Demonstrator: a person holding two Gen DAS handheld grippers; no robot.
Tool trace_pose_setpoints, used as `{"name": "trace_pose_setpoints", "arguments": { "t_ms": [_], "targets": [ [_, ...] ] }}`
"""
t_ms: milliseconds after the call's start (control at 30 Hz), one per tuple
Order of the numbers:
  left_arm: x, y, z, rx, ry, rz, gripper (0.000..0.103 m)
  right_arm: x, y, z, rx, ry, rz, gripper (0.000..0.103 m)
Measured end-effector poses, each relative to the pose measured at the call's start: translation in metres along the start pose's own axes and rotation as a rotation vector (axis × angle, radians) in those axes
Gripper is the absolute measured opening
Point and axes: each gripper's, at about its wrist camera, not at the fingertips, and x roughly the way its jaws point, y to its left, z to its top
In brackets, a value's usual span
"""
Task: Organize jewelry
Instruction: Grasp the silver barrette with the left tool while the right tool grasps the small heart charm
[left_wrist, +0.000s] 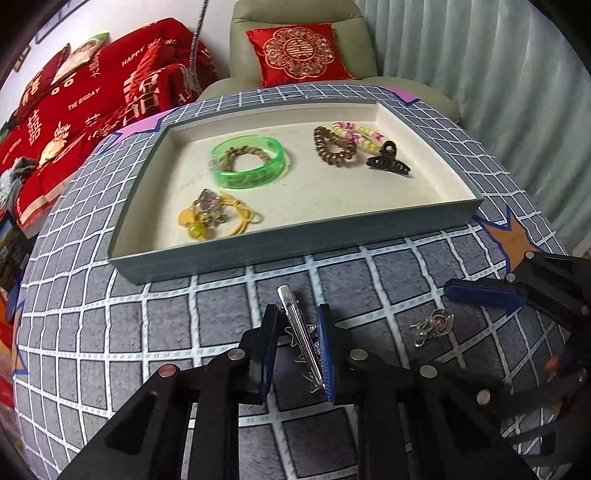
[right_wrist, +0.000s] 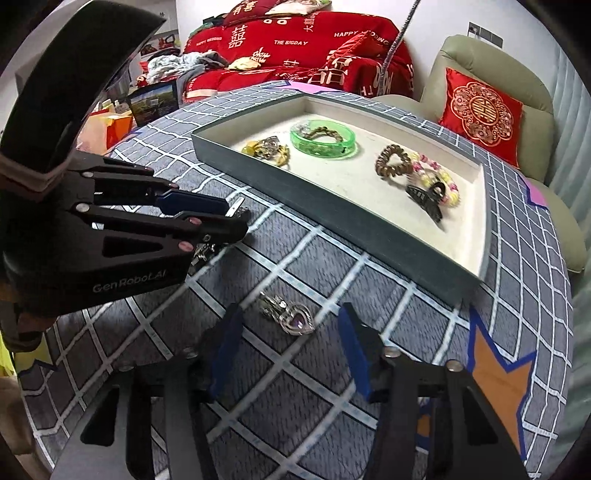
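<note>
My left gripper has its jaws closed around a silver star hair clip on the checked cloth; it also shows in the right wrist view. My right gripper is open around a silver heart pendant, which lies on the cloth; the pendant also shows in the left wrist view. The grey tray holds a green bangle, a brown coil hair tie, a pink-yellow bead bracelet, a black claw clip and a yellow hair tie with charm.
The table has a grey checked cloth with an orange star patch at its right edge. A green armchair with a red cushion stands behind the tray. Red bedding lies at the back left.
</note>
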Motion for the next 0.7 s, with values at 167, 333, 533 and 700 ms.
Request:
{"name": "trace_pose_setpoints", "arguments": {
  "t_ms": [167, 333, 533, 700],
  "targets": [
    [-0.001, 0.006, -0.003, -0.025, -0.011, -0.004, 0.027, -0.002, 0.002, 0.002, 0.032, 0.022, -0.013, 0.02],
    [-0.009, 0.011, -0.009, -0.052, -0.028, -0.014, 0.027, -0.01, -0.015, -0.003, 0.162, 0.024, -0.011, 0.02],
    [-0.02, 0.018, -0.014, -0.091, -0.047, -0.024, 0.027, -0.02, -0.039, -0.011, 0.333, 0.021, 0.038, 0.02],
    [-0.03, 0.02, -0.019, -0.112, -0.063, -0.018, 0.027, -0.03, -0.048, -0.017, 0.409, 0.011, 0.049, 0.02]
  ]
}}
